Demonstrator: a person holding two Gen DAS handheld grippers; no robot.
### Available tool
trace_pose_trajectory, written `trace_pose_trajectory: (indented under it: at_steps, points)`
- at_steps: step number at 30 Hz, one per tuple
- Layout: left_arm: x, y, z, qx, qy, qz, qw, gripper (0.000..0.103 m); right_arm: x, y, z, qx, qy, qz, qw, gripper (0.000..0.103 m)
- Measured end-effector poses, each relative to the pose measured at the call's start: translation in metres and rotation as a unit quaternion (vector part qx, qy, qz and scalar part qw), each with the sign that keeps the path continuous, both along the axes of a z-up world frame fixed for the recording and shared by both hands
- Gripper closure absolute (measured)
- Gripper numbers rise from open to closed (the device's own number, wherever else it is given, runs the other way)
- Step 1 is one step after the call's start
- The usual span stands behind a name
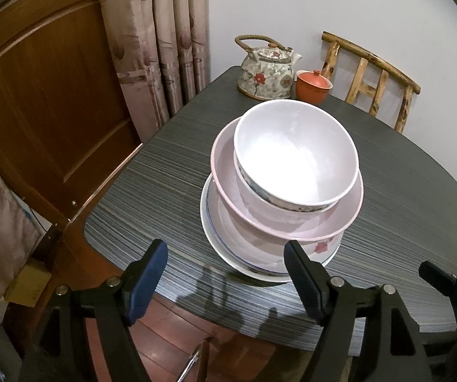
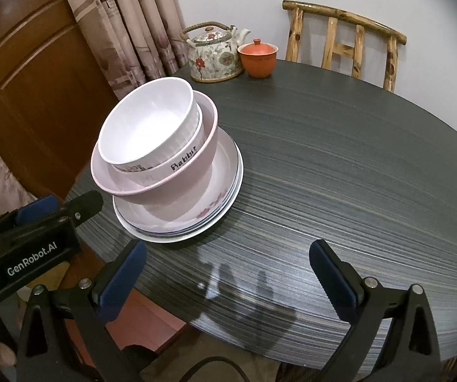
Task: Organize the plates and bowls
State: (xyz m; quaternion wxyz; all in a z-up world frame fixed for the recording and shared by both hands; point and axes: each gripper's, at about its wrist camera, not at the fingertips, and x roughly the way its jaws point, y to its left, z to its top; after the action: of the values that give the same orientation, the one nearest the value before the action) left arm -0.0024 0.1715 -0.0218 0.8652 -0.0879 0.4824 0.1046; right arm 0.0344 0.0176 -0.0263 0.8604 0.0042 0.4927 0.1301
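One stack of dishes stands on the dark striped table. Its top white bowl nests in a second bowl lettered "Rabbit". Both sit in a wide pink bowl, which rests on white plates with a flower pattern. My left gripper hangs open just short of the stack, nothing between its blue pads. My right gripper is open over bare table to the right of the stack, and the left gripper's body shows at its left.
At the far side of the table stand a flowered teapot and a lidded orange cup. A wooden chair stands behind them. A wooden door and curtains lie to the left.
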Motion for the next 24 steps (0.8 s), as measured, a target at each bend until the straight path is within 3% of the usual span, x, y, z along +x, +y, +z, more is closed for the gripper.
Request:
trace_pose_trajectory:
  at_steps: [24]
  points:
    - [0.001,-0.0029,-0.0056,0.004,0.016,-0.003,0.9999,0.026,0.0012,0.0026,-0.0085,-0.006,0.012,0.007,1.0,0.001]
